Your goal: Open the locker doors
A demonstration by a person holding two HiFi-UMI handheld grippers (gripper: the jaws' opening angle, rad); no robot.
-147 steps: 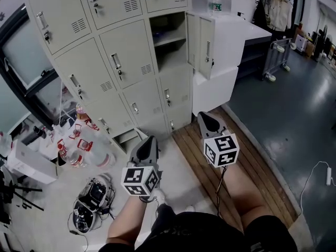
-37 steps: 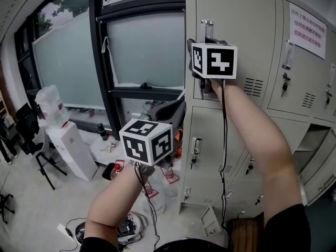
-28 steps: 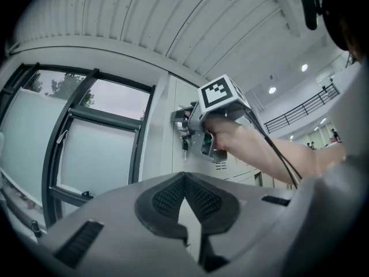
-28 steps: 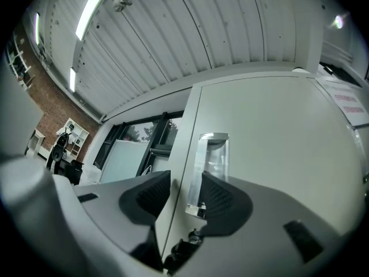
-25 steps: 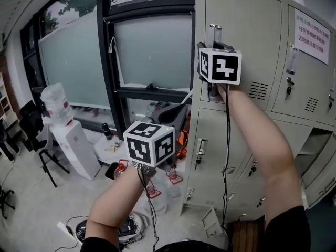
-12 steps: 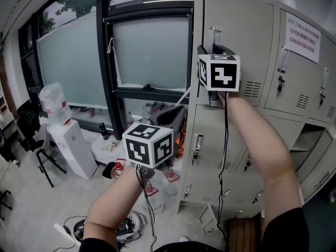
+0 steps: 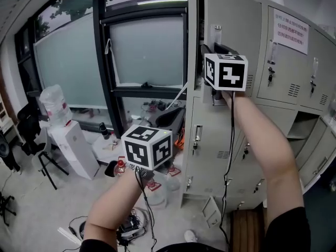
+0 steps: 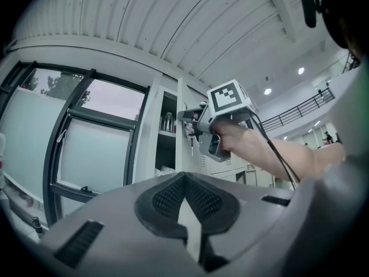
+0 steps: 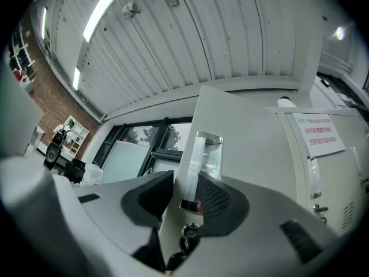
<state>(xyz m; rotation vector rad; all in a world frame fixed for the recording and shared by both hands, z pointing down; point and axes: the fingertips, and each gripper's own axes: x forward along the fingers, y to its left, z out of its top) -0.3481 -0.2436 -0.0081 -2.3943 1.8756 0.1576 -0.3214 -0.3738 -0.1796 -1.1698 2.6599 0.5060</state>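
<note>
As the right claw [image 9: 185, 196] has just been closing on the door handle [image 9: 203, 154], the top locker door [image 7: 233, 14] now stands ajar, no longer flush; the left claw [image 8: 185, 199] is shut, empty.

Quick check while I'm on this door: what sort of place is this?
Probably a staff locker area in a workshop or lab building: a bank of grey metal lockers, tall frosted windows beside them, and a water dispenser standing on the floor.
</note>
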